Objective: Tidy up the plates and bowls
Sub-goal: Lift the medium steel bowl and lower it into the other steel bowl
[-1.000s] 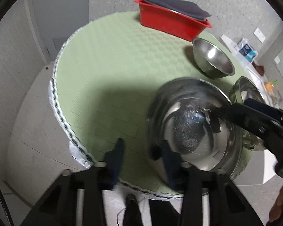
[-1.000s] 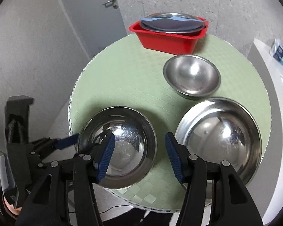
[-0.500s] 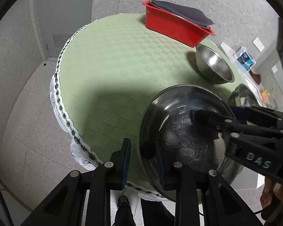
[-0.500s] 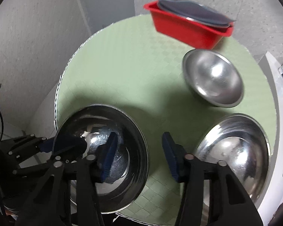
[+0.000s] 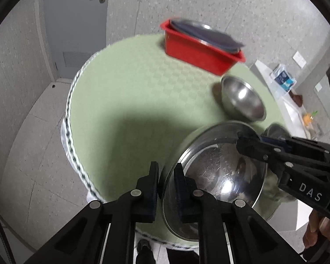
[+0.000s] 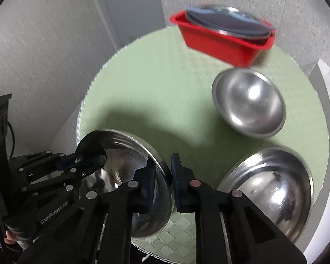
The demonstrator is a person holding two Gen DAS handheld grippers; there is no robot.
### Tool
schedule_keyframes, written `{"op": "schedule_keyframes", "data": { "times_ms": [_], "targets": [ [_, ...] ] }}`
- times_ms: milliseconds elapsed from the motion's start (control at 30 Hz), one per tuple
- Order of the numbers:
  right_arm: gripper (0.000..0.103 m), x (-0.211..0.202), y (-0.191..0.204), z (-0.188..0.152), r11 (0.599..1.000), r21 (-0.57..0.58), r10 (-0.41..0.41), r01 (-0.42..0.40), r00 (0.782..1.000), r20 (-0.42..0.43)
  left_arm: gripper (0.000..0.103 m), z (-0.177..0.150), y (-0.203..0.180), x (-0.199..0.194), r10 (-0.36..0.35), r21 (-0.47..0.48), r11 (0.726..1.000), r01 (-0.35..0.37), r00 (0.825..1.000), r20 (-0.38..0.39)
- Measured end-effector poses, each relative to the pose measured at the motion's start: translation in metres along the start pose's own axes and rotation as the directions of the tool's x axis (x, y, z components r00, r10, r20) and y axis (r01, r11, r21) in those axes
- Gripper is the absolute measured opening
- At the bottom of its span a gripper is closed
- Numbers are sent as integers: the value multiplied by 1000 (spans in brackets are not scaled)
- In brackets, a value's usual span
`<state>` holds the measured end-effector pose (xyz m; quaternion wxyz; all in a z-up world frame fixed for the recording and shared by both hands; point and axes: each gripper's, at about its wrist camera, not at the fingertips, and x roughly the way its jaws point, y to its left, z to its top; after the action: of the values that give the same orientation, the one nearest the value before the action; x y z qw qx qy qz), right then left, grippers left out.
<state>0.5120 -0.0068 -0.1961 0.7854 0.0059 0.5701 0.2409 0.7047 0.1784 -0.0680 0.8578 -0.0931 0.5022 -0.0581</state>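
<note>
A wide steel plate (image 5: pixel 220 171) (image 6: pixel 125 149) hangs tilted over the near edge of the round green-matted table (image 5: pixel 132 99) (image 6: pixel 154 88), held on two sides. My left gripper (image 5: pixel 166 176) is closing its jaws on the plate's left rim, and its pads press both faces. In the right wrist view the left gripper (image 6: pixel 99 160) shows at the plate's left edge. My right gripper (image 6: pixel 164 171) is closing on the opposite rim, pads pinching it. From the left wrist view the right gripper (image 5: pixel 248 140) clamps the far right edge.
A second steel plate (image 6: pixel 268 189) lies at the table's right. A small steel bowl (image 5: pixel 242 98) (image 6: pixel 248 103) sits behind it. A red bin (image 5: pixel 200 50) (image 6: pixel 222 44) with stacked plates stands at the back. A white counter (image 5: pixel 275 83) is to the right, and a grey door (image 5: pixel 77 22) behind.
Both grippers closed from open onto opposite rims of the near steel plate. The plate has come up off the mat and tilted, and both cameras rose slightly.
</note>
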Motion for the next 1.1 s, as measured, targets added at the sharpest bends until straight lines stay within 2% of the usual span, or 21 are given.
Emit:
{"op": "schedule_keyframes", "data": {
  "times_ms": [233, 433, 700, 867, 1100],
  "targets": [
    [14, -37, -25, 20, 998, 32, 53, -55, 996, 66, 10, 28, -23, -25, -41, 36, 999, 38, 996, 77],
    [14, -69, -58, 25, 997, 70, 38, -46, 993, 113, 10, 40, -60, -29, -93, 105, 991, 82, 991, 101],
    [14, -89, -106, 4, 989, 148, -10, -7, 994, 113, 10, 43, -113, 2, -145, 207, 969, 134, 989, 41],
    [14, -90, -129, -14, 981, 194, -30, 11, 995, 93, 10, 43, -134, 26, -141, 253, 958, 136, 990, 0],
    [14, -83, -138, -33, 976, 216, -54, 39, 996, 65, 10, 44, -158, 52, -120, 284, 950, 128, 992, -44]
  ]
}}
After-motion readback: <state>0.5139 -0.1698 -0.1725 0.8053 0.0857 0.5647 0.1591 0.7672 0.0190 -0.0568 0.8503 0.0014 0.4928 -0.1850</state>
